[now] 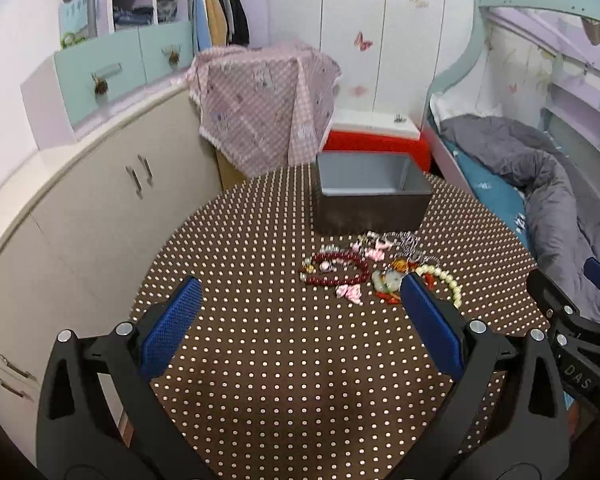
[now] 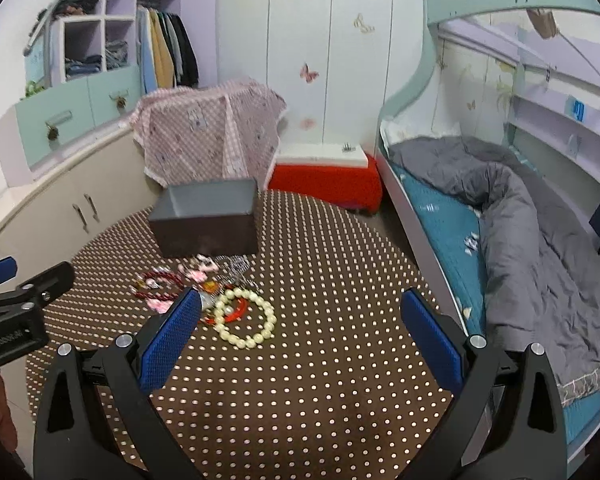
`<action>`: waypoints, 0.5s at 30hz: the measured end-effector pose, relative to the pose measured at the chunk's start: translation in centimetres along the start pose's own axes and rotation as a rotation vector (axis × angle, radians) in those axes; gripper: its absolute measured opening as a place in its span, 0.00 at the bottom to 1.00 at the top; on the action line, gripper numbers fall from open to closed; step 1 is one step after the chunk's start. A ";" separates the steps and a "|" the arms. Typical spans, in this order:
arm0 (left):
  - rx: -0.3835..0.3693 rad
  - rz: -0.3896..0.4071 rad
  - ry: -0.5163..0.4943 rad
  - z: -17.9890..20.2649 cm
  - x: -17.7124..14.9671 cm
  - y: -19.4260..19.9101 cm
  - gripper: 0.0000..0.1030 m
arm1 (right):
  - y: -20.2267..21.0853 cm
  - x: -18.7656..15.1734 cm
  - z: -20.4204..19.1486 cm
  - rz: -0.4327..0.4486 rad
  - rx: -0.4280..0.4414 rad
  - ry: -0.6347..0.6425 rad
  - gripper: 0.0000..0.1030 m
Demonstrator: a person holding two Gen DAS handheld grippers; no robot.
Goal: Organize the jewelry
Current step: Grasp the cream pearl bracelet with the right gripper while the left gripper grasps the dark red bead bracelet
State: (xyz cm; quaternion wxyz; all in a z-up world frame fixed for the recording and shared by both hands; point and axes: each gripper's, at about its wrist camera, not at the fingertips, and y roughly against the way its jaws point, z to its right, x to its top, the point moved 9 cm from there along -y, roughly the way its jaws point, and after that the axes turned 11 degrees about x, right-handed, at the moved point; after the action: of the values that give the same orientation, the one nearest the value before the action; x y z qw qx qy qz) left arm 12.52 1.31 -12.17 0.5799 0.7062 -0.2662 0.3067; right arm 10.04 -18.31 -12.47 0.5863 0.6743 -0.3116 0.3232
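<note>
A heap of jewelry lies on the round dotted brown table (image 1: 260, 344): a dark red bead bracelet (image 1: 336, 266), a cream pearl bracelet (image 2: 246, 318) over a red bangle (image 2: 238, 312), and pink pieces (image 1: 350, 292). Behind the heap stands an open dark box (image 1: 370, 196) with a grey inside, also in the right wrist view (image 2: 208, 220). My left gripper (image 1: 300, 300) is open and empty, hovering short of the heap. My right gripper (image 2: 300, 312) is open and empty, with its left fingertip close to the pearl bracelet.
A pink checked cloth (image 1: 260, 108) covers something behind the table. A red and white box (image 1: 376, 136) stands on the floor beyond. A bunk bed with a grey quilt (image 2: 520, 216) is on the right. Beige cabinets (image 1: 84, 208) run along the left.
</note>
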 end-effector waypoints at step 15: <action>-0.058 -0.251 -0.019 2.6 -2.7 -9.0 0.92 | -9.4 -3.7 2.8 -0.240 -0.063 0.010 0.93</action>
State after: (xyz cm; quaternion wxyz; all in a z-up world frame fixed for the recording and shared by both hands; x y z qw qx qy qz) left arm 17.61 0.44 -20.45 0.6311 0.7199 -0.1901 0.2173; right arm 15.55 -19.86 -21.26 0.6432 0.6864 -0.2356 0.2443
